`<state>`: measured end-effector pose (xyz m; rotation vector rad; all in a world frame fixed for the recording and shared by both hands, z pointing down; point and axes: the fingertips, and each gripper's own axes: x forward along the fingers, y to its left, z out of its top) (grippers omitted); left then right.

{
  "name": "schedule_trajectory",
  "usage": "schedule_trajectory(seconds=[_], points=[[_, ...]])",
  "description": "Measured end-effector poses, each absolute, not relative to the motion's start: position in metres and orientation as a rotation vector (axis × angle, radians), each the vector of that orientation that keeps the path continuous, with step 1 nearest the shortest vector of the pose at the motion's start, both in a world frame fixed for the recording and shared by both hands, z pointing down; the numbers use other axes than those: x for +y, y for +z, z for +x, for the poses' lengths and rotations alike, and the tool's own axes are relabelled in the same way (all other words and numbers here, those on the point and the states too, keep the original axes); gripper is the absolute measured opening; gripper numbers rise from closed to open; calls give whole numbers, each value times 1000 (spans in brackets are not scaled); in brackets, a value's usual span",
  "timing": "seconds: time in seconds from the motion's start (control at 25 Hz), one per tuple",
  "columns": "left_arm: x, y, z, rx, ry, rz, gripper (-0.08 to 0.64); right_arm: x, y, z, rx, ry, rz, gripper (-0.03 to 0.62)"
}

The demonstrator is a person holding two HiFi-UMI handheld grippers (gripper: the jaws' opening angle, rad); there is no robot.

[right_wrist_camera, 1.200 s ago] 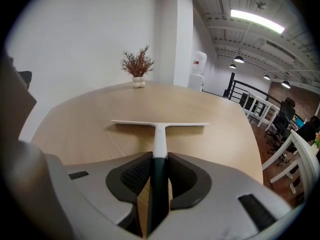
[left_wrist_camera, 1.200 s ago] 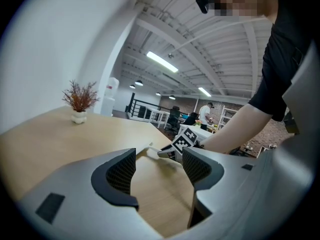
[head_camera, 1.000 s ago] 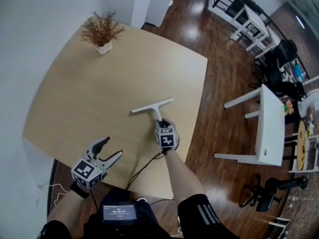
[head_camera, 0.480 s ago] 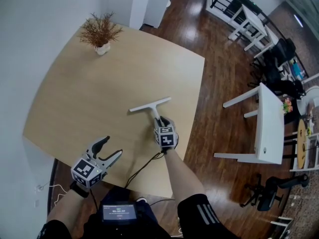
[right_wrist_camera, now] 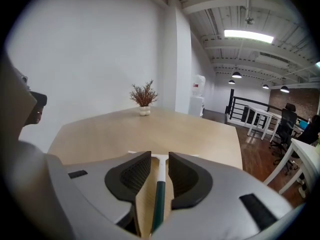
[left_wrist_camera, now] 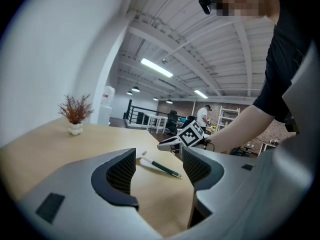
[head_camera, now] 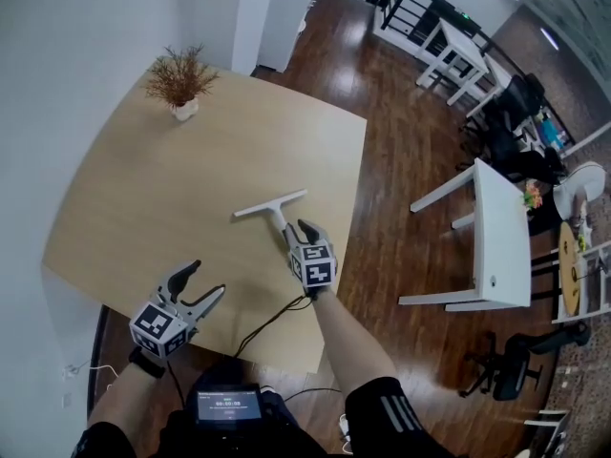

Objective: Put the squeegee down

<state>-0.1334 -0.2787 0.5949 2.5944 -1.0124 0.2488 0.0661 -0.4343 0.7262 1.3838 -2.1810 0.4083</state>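
The squeegee [head_camera: 272, 204], with a white blade and a dark green handle, lies flat on the light wooden table [head_camera: 172, 179] near its right edge. My right gripper [head_camera: 296, 229] stands open just behind it. The handle [right_wrist_camera: 158, 196] lies between the jaws of the right gripper [right_wrist_camera: 159, 159], with a gap on each side. My left gripper [head_camera: 208, 280] is open and holds nothing, low at the table's near edge. In the left gripper view, the squeegee [left_wrist_camera: 160, 167] shows past the left gripper [left_wrist_camera: 159, 156], with the right gripper [left_wrist_camera: 182, 139] beyond it.
A small dried plant in a white pot [head_camera: 179, 84] stands at the table's far left corner. The table's right edge drops to a dark wood floor [head_camera: 401, 208]. White tables [head_camera: 501, 227] and chairs stand farther right. A cable [head_camera: 263, 322] runs from my right gripper over the near edge.
The right gripper's jaws have parted from the squeegee handle, and the squeegee now rests on the table. The head view has shifted a little. The left gripper has barely moved.
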Motion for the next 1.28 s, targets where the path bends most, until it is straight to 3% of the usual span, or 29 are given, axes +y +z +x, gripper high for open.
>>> schedule_trajectory(seconds=[0.64,1.28], points=[[-146,555,-103,-1051,246,2692,298,-262,584,83,-2485,332,1383,135],[22,531,-46,-1028,246,2718,298,-49,512,139,-2575,194,1356,106]])
